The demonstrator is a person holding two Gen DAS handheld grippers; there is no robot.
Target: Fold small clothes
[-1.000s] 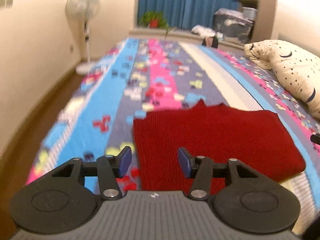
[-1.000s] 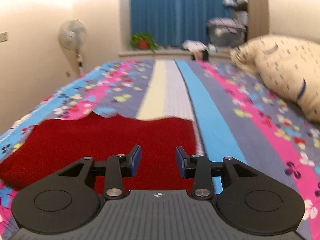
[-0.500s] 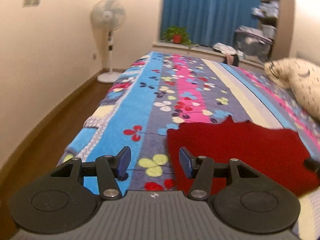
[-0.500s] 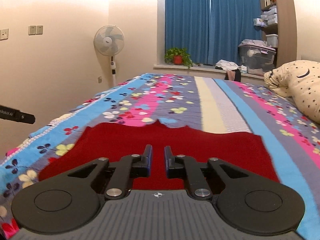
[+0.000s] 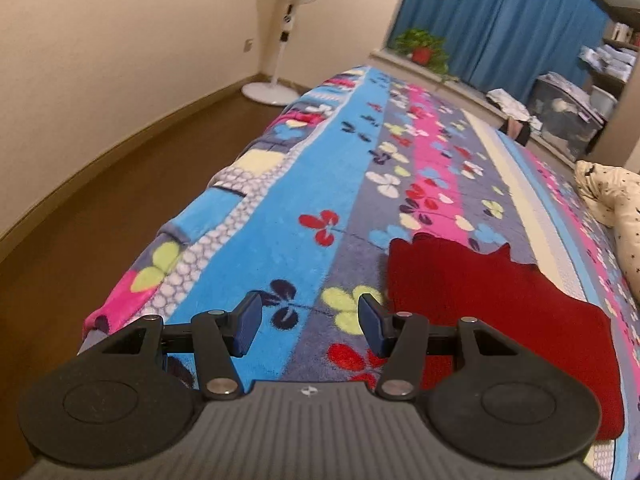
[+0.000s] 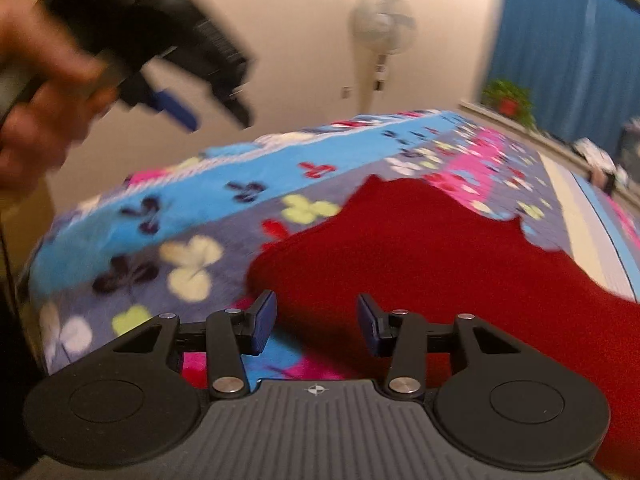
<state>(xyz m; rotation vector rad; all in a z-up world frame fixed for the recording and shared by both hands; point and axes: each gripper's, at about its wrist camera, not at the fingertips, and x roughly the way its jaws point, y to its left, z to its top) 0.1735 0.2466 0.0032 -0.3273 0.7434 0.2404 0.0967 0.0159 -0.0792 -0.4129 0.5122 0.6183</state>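
A red knitted garment (image 5: 496, 312) lies flat and folded on the flowered bedspread (image 5: 304, 184). It also shows in the right wrist view (image 6: 432, 248). My left gripper (image 5: 310, 326) is open and empty, raised above the bedspread to the left of the garment. The right wrist view shows it blurred at the upper left (image 6: 180, 76), held in a hand. My right gripper (image 6: 316, 322) is open and empty, above the near left corner of the garment.
A standing fan (image 5: 286, 28) is by the wall at the far left. Brown floor (image 5: 80, 216) runs along the left of the bed. A cream pillow (image 5: 616, 208) lies at the right. Blue curtains (image 5: 496, 20) and a potted plant (image 5: 422, 46) are at the back.
Both grippers have swung left and away from the garment. The right gripper, nearly shut half a second ago, has opened. The left gripper has risen into the right wrist view.
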